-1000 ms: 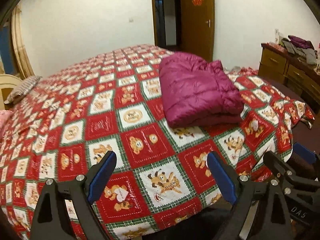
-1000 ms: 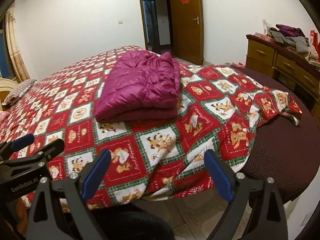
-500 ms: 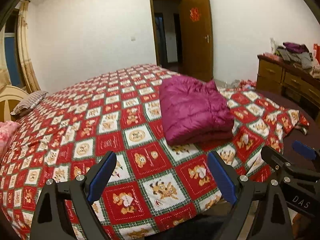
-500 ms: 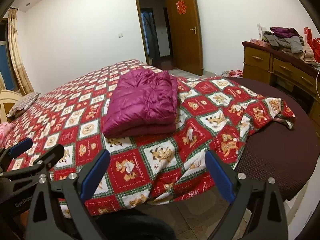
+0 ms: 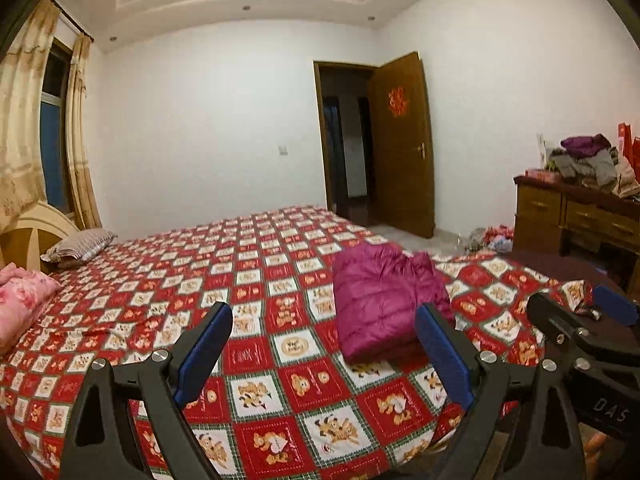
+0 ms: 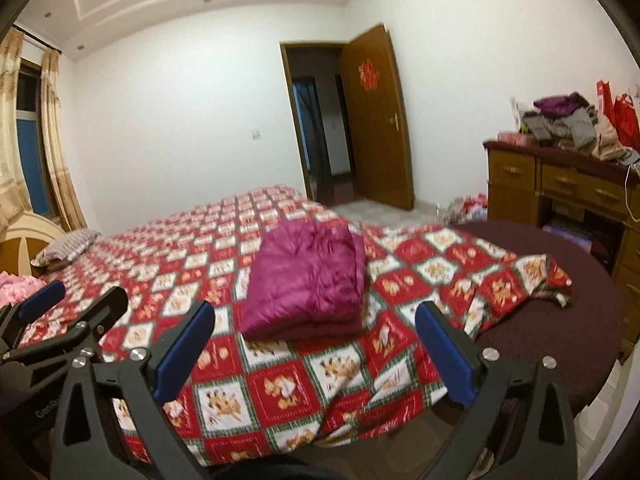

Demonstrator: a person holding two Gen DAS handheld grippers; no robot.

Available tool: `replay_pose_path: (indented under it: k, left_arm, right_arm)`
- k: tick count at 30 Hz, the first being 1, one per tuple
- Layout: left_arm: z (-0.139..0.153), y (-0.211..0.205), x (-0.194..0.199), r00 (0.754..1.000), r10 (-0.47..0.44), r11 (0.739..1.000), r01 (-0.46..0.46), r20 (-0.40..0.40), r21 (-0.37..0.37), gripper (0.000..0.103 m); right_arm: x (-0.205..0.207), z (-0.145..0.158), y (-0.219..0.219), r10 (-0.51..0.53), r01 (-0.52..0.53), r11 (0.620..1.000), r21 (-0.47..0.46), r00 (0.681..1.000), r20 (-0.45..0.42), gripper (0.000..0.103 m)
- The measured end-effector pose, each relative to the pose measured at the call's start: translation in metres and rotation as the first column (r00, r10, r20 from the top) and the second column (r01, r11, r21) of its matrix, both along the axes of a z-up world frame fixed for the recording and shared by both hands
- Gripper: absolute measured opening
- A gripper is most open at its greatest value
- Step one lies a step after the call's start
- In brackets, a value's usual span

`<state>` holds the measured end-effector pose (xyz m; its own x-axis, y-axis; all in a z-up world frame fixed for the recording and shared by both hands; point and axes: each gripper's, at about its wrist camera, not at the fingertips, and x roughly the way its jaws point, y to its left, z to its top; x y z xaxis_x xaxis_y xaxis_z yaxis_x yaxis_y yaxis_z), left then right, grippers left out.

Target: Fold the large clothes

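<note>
A magenta puffer jacket [image 5: 384, 300] lies folded in a flat bundle on the red cartoon-patterned bedspread [image 5: 256, 280]; it also shows in the right wrist view [image 6: 308, 280]. My left gripper [image 5: 324, 352] is open and empty, held back from the bed's near edge, apart from the jacket. My right gripper [image 6: 314, 350] is open and empty, also short of the jacket. The right gripper shows at the right of the left wrist view [image 5: 576, 320], and the left gripper at the left of the right wrist view [image 6: 72, 304].
A striped pillow [image 5: 78, 244] and pink bedding [image 5: 20, 304] lie at the bed's head. A dark brown rounded mattress edge [image 6: 560, 320] sticks out at the right. A wooden dresser [image 6: 560, 188] piled with clothes stands against the right wall. A wooden door [image 6: 376, 120] stands open.
Both grippers have tilted up and pulled back from the bed, so the wall, door and ceiling now fill the upper view. The jacket has not moved. Both stay open.
</note>
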<state>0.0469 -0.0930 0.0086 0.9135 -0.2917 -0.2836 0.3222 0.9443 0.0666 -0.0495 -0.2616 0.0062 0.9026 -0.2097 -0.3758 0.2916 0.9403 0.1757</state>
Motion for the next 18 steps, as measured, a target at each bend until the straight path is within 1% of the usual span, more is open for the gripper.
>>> replay_pose_path:
  k: [3, 7, 10, 18]
  left_arm:
    - [0.009, 0.004, -0.006, 1.0, -0.005, 1.0, 0.006, 0.02, -0.024, 0.095]
    - [0.016, 0.006, -0.012, 0.999, 0.004, 0.999, -0.002, 0.041, -0.032, 0.095]
    - [0.017, 0.007, -0.015, 0.999, 0.009, 0.999, -0.007, 0.048, -0.035, 0.096]
    - [0.018, 0.009, -0.018, 0.998, 0.011, 0.999, -0.008, 0.06, -0.04, 0.096]
  right_arm:
    - [-0.011, 0.012, 0.002, -0.017, 0.019, 0.999, -0.027, 0.998, 0.068, 0.103]
    - [-0.022, 0.022, 0.004, -0.038, 0.046, 0.997, -0.056, 0.989, 0.142, 0.103]
    - [-0.022, 0.025, 0.003, -0.041, 0.05, 0.997, -0.055, 0.987, 0.156, 0.103]
    - [-0.022, 0.022, -0.002, -0.04, 0.047, 0.998, -0.039, 0.988, 0.149, 0.103]
